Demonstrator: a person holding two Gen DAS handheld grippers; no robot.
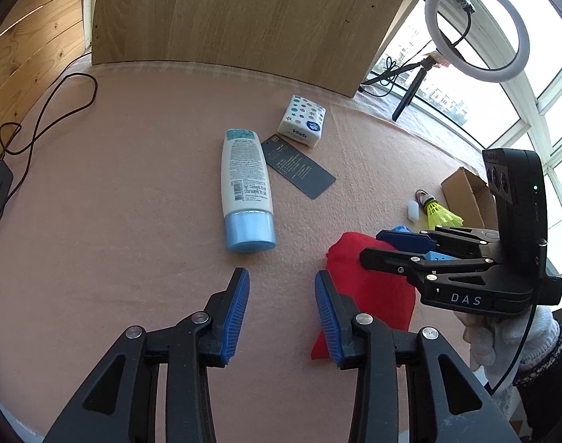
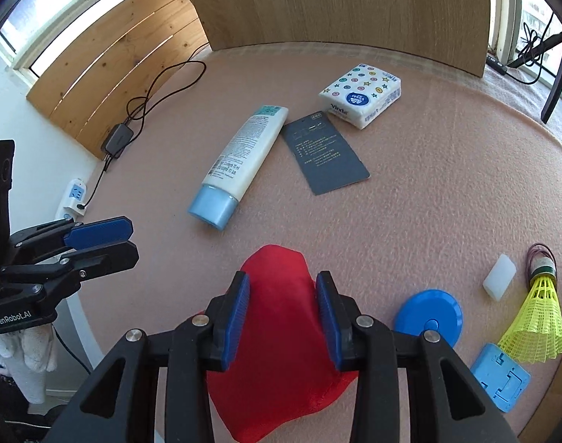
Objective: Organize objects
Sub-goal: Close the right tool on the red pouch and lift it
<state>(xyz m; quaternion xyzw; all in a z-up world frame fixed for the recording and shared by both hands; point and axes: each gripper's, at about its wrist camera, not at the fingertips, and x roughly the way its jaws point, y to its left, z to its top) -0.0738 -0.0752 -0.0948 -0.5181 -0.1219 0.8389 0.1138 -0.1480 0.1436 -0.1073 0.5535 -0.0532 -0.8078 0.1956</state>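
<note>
My left gripper [image 1: 281, 277] is open over bare pink table, just short of the blue cap of a white lotion tube [image 1: 245, 181]. A red cloth [image 2: 277, 332] lies crumpled near the table's front. My right gripper [image 2: 282, 278] is open, with its fingers on either side of the cloth's upper part. I cannot tell whether the pads touch the cloth. Beyond the tube lie a dark grey card [image 2: 325, 151] and a Vinda tissue pack [image 2: 362, 96]. In the left wrist view the right gripper [image 1: 371, 247] hangs over the red cloth [image 1: 369, 288], held by a gloved hand [image 1: 502, 343].
To the right of the cloth lie a blue disc [image 2: 428, 317], a blue square box [image 2: 500, 376], a white block [image 2: 499, 277] and a yellow shuttlecock [image 2: 539, 317]. A cardboard box [image 1: 465, 192] stands at the far right. A charger with its cable [image 2: 118, 138] sits at the left edge, and a wooden panel [image 1: 244, 11] stands behind.
</note>
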